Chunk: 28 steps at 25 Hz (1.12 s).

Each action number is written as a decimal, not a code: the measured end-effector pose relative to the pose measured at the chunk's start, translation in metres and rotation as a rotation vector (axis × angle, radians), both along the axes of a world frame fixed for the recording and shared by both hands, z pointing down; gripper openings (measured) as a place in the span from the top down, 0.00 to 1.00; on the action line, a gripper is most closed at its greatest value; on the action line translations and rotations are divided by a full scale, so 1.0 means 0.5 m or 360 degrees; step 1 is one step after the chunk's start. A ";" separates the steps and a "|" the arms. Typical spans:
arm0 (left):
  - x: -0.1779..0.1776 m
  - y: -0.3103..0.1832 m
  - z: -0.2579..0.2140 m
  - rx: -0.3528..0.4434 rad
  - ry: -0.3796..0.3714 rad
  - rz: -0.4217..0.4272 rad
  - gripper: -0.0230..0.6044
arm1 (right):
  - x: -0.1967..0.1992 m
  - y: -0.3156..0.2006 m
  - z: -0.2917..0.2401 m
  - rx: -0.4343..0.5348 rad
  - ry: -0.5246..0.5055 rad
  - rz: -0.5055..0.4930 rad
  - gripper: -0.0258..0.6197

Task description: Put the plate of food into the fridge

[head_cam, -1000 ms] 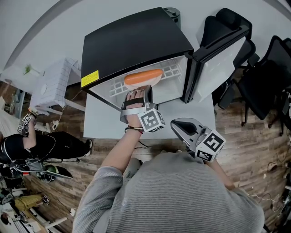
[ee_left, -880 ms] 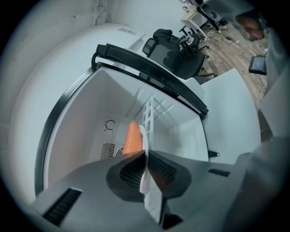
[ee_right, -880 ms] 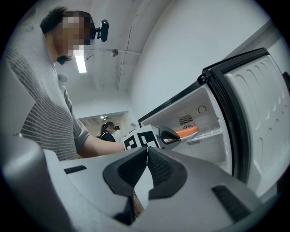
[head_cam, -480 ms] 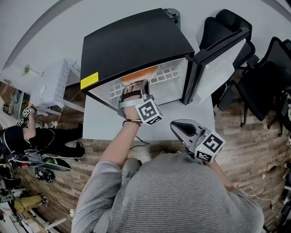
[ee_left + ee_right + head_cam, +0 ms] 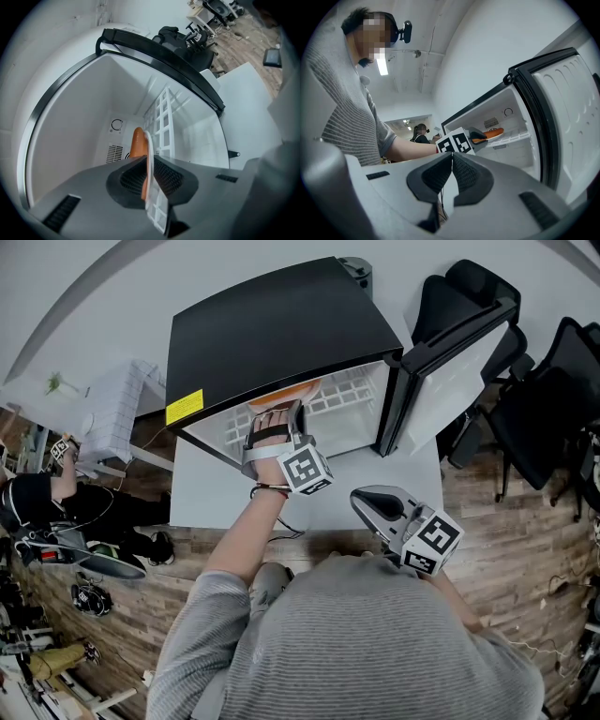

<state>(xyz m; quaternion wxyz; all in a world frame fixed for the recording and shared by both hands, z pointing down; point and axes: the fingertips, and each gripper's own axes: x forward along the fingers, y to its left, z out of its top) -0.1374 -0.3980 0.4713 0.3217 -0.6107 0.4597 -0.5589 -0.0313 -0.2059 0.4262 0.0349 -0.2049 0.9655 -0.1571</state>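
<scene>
Fingers (image 5: 166,178) of the left gripper (image 5: 147,161) are nearly closed, pinching the rim of the white round plate (image 5: 153,201) that carries 1 long orange piece of food (image 5: 137,143). The plate is inside the open black fridge (image 5: 281,324), at the white wire shelf (image 5: 164,122), though contact with the shelf is unclear. Near the front right corner of the white table (image 5: 216,484), the right gripper (image 5: 451,157) has its 2 jaws pressed together with nothing between them.
</scene>
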 end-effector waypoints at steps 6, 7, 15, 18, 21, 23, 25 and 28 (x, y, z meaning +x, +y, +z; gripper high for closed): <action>-0.007 -0.002 -0.010 -0.0064 0.0051 0.0007 0.77 | -0.004 -0.001 0.006 -0.0005 0.0007 -0.0015 0.94; -0.008 -0.003 -0.010 -0.0100 0.0058 0.0012 0.76 | -0.005 -0.002 0.006 -0.0005 0.0008 -0.0018 0.94; -0.017 0.010 -0.007 -0.0269 -0.0009 0.0060 0.73 | -0.004 0.002 0.005 -0.0005 0.0007 -0.0033 0.94; -0.012 0.023 -0.007 -0.0235 -0.0027 0.0081 0.73 | -0.006 0.005 0.004 -0.0005 0.0006 -0.0038 0.94; -0.003 0.036 -0.003 -0.0228 -0.0028 0.0095 0.73 | -0.009 0.010 0.003 0.0000 0.0006 -0.0048 0.94; 0.002 0.044 0.004 -0.0235 -0.0026 0.0101 0.73 | -0.010 0.012 0.002 0.0004 0.0006 -0.0054 0.94; 0.006 0.052 0.016 -0.0243 0.0000 0.0107 0.73 | -0.011 0.016 0.002 0.0005 0.0007 -0.0060 0.94; 0.007 0.063 0.007 -0.0194 0.0042 0.0093 0.73 | -0.012 0.021 0.003 0.0006 0.0011 -0.0071 0.94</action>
